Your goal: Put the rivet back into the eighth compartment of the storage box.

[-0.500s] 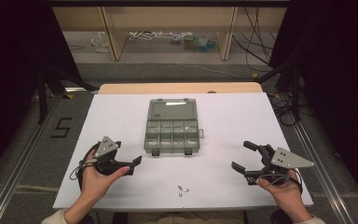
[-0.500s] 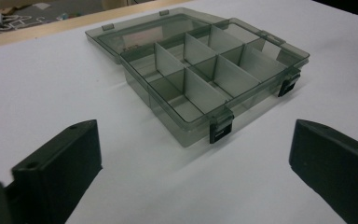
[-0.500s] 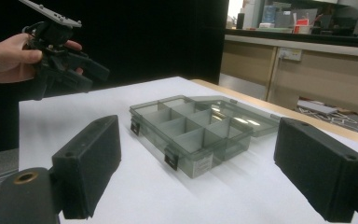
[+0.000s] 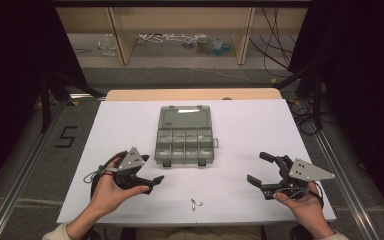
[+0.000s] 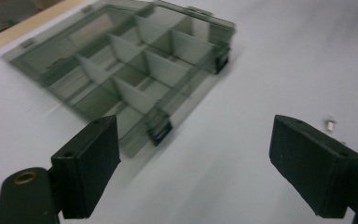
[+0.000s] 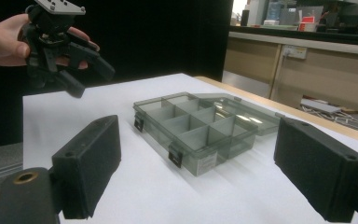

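A smoky transparent compartment box (image 4: 184,135) lies open in the middle of the white table (image 4: 250,130), its lid folded back and its several compartments looking empty; it also appears as the box (image 5: 130,74) and the box (image 6: 200,126). A few small metal parts (image 4: 196,203) lie near the front edge, one part (image 5: 330,124) beside my left gripper's jaw. My left gripper (image 4: 152,183) is open, held above the table left of the parts. My right gripper (image 4: 258,169) is open too, at the right, with nothing between its jaws. The left gripper (image 6: 86,77) shows far off in the right gripper view.
A wooden strip (image 4: 195,94) edges the table's far side. Beyond it stands a shelf frame with cables and clutter (image 4: 200,42) on the floor. Metal rails (image 4: 25,170) run along both sides of the table.
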`<state>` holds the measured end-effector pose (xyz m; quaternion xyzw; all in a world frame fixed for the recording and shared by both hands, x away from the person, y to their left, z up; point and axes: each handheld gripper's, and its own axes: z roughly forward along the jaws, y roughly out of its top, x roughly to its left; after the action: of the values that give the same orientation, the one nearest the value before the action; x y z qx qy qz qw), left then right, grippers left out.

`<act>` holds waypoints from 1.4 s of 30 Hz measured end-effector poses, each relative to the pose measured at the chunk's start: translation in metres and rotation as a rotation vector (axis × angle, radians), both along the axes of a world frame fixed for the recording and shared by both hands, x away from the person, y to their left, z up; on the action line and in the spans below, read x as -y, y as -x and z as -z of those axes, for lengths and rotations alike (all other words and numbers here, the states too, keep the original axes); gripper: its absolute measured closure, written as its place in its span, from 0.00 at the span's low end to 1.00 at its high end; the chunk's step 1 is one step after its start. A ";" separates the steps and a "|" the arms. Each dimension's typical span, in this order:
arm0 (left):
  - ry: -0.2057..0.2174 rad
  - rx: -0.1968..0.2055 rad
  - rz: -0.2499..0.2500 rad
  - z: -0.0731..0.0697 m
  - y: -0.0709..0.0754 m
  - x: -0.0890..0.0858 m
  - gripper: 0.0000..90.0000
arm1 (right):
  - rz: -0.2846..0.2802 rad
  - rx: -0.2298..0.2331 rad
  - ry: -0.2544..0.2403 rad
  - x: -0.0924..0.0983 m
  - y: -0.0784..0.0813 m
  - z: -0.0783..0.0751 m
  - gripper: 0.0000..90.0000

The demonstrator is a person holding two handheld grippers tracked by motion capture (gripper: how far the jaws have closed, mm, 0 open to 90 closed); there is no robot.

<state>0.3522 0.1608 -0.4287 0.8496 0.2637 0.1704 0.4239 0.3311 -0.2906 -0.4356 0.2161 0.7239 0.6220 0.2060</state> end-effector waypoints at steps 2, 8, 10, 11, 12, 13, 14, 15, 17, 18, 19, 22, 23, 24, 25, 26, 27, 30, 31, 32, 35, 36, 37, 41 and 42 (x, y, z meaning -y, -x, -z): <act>-0.070 -0.034 0.075 -0.003 -0.002 0.013 0.17 | -0.002 -0.019 -0.002 0.000 0.001 0.000 0.17; -0.249 -0.073 0.260 -0.008 -0.012 0.048 0.28 | -0.013 -0.048 0.016 -0.001 0.002 0.000 0.17; -0.304 -0.091 0.335 -0.006 -0.014 0.061 0.32 | -0.017 -0.045 0.011 -0.001 0.001 0.001 0.17; -0.316 -0.098 0.359 -0.004 -0.015 0.068 0.32 | -0.017 -0.045 0.011 -0.001 0.001 0.001 0.17; -0.324 -0.118 0.395 -0.001 -0.014 0.077 0.37 | -0.013 -0.006 0.007 -0.001 -0.001 0.001 0.17; -0.349 -0.131 0.424 0.000 -0.015 0.082 0.40 | -0.018 -0.006 0.007 -0.001 -0.001 0.001 0.17; -0.378 -0.148 0.457 0.003 -0.016 0.088 0.43 | -0.011 -0.003 0.006 -0.002 -0.001 0.001 0.17; -0.432 -0.172 0.515 0.009 -0.015 0.100 0.45 | -0.012 -0.004 0.007 -0.002 -0.001 0.001 0.17; -0.472 -0.178 0.553 0.015 -0.015 0.110 0.45 | -0.014 -0.003 0.008 -0.002 -0.001 0.001 0.17; -0.472 -0.178 0.553 0.015 -0.015 0.110 0.45 | -0.014 -0.004 0.007 -0.002 -0.001 0.001 0.17; -0.486 -0.186 0.570 0.017 -0.014 0.114 0.46 | -0.014 -0.005 0.009 -0.002 -0.001 0.001 0.17; -0.532 -0.192 0.622 0.024 -0.016 0.128 0.46 | -0.021 -0.005 0.010 -0.002 -0.001 0.002 0.17; -0.532 -0.192 0.622 0.024 -0.016 0.128 0.46 | -0.022 -0.006 0.011 -0.002 -0.001 0.001 0.17; -0.544 -0.193 0.633 0.025 -0.016 0.131 0.46 | -0.022 -0.006 0.011 -0.002 -0.001 0.001 0.17; -0.551 -0.191 0.639 0.026 -0.017 0.133 0.46 | -0.024 -0.006 0.013 -0.002 0.000 0.001 0.17; -0.558 -0.195 0.643 0.027 -0.017 0.134 0.46 | -0.025 -0.006 0.012 -0.002 0.000 0.001 0.17; -0.565 -0.191 0.647 0.028 -0.018 0.136 0.46 | -0.025 -0.008 0.012 -0.002 0.000 0.001 0.17; -0.586 -0.192 0.654 0.030 -0.019 0.138 0.46 | -0.027 -0.010 0.015 -0.002 0.000 0.002 0.17; -0.570 -0.197 0.645 0.031 -0.019 0.139 0.46 | -0.028 -0.012 0.014 -0.002 0.000 0.002 0.17; -0.595 -0.191 0.663 0.031 -0.020 0.140 0.46 | -0.030 -0.013 0.017 -0.002 0.000 0.001 0.17; -0.601 -0.199 0.686 0.033 -0.020 0.142 0.46 | -0.035 -0.008 0.012 -0.003 -0.001 0.002 0.17; -0.601 -0.199 0.686 0.033 -0.020 0.142 0.46 | -0.035 -0.008 0.012 -0.003 -0.001 0.002 0.17; -0.604 -0.195 0.694 0.034 -0.020 0.142 0.46 | -0.028 -0.012 0.020 -0.002 0.000 0.001 0.17; -0.583 -0.210 0.695 0.035 -0.020 0.143 0.46 | -0.034 -0.017 0.027 -0.002 0.000 0.001 0.17; -0.596 -0.209 0.705 0.034 -0.021 0.143 0.47 | -0.029 -0.011 0.019 -0.002 0.000 0.001 0.17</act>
<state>0.3735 0.0178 -0.4631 0.9845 -0.0600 -0.0021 0.1647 0.3312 -0.2882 -0.4370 0.2071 0.7341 0.6166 0.1949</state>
